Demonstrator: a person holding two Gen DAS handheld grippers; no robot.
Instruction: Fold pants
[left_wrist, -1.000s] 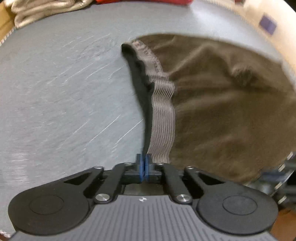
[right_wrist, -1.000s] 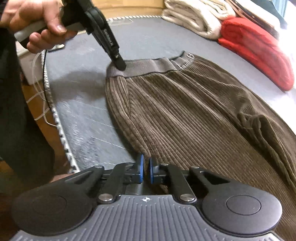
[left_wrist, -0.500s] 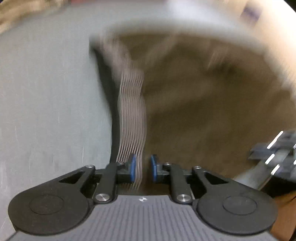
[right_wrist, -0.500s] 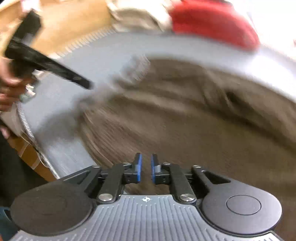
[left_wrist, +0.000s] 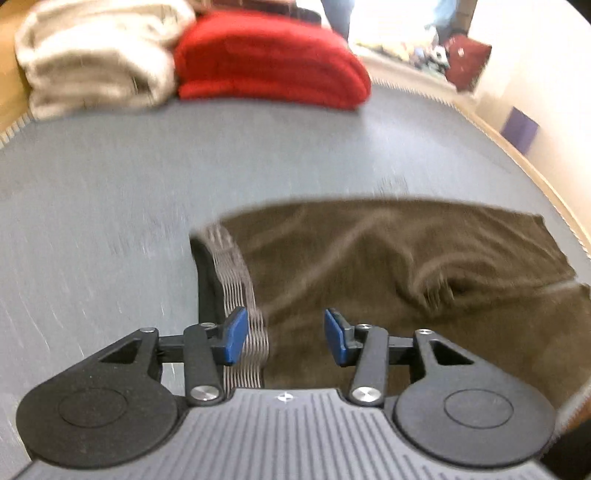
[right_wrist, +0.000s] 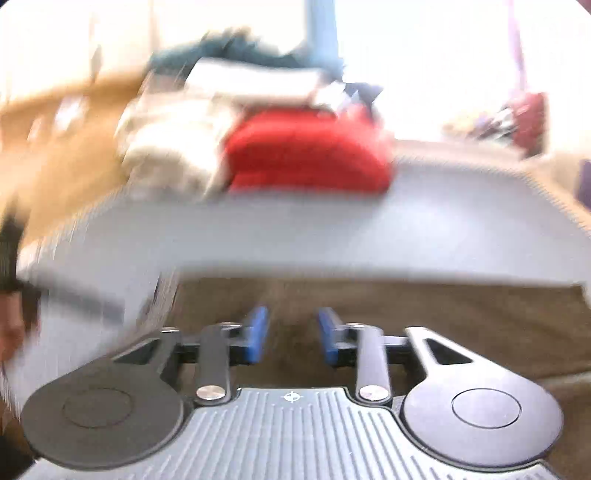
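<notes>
Brown corduroy pants (left_wrist: 388, 266) lie flat on the grey table (left_wrist: 110, 206), with the ribbed grey waistband (left_wrist: 240, 288) at their left end. My left gripper (left_wrist: 282, 336) is open and empty just above the waistband's near corner. The right wrist view is blurred by motion. My right gripper (right_wrist: 290, 334) is open and empty over the near edge of the pants (right_wrist: 424, 317).
A folded red cloth (left_wrist: 269, 62) and a folded cream cloth (left_wrist: 96, 59) sit at the far edge of the table; both show in the right wrist view too, the red cloth (right_wrist: 306, 155) and the cream cloth (right_wrist: 173, 155). The table's right edge (left_wrist: 517, 158) borders a wall.
The left gripper let go of the waistband and opened wide. The right gripper opened too. Both cameras tilted up and drew back, so the far stacks came into view.
</notes>
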